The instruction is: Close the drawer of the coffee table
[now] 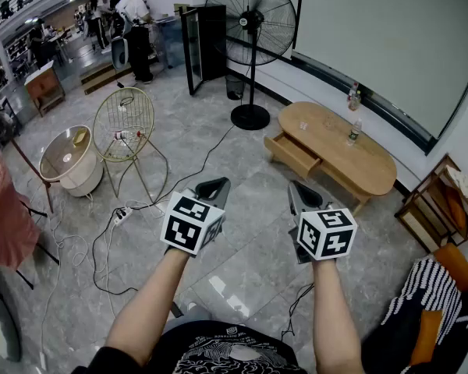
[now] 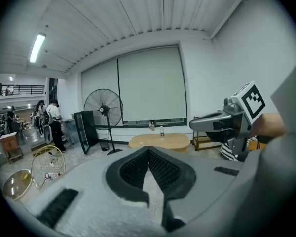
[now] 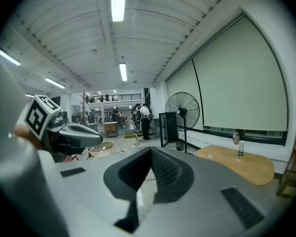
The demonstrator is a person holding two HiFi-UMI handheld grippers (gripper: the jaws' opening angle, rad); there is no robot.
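Observation:
A light wooden oval coffee table (image 1: 351,156) stands by the far wall, several steps ahead on the right. Its drawer (image 1: 292,154) is pulled out toward the room on the left front side. The table also shows small in the left gripper view (image 2: 160,141) and at the right of the right gripper view (image 3: 239,166). My left gripper (image 1: 216,185) and right gripper (image 1: 299,191) are held side by side in the air, well short of the table. Both are shut with nothing between their jaws. Each gripper's own view shows its tips meeting, the left gripper (image 2: 149,150) and the right gripper (image 3: 151,151).
Two bottles (image 1: 354,132) stand on the table. A big pedestal fan (image 1: 250,23) and a black cabinet (image 1: 203,47) stand behind it. A wire frame chair (image 1: 125,125), a round side table (image 1: 68,159) and floor cables (image 1: 113,223) lie left. A shelf (image 1: 441,201) is at right. People (image 1: 132,22) stand far back.

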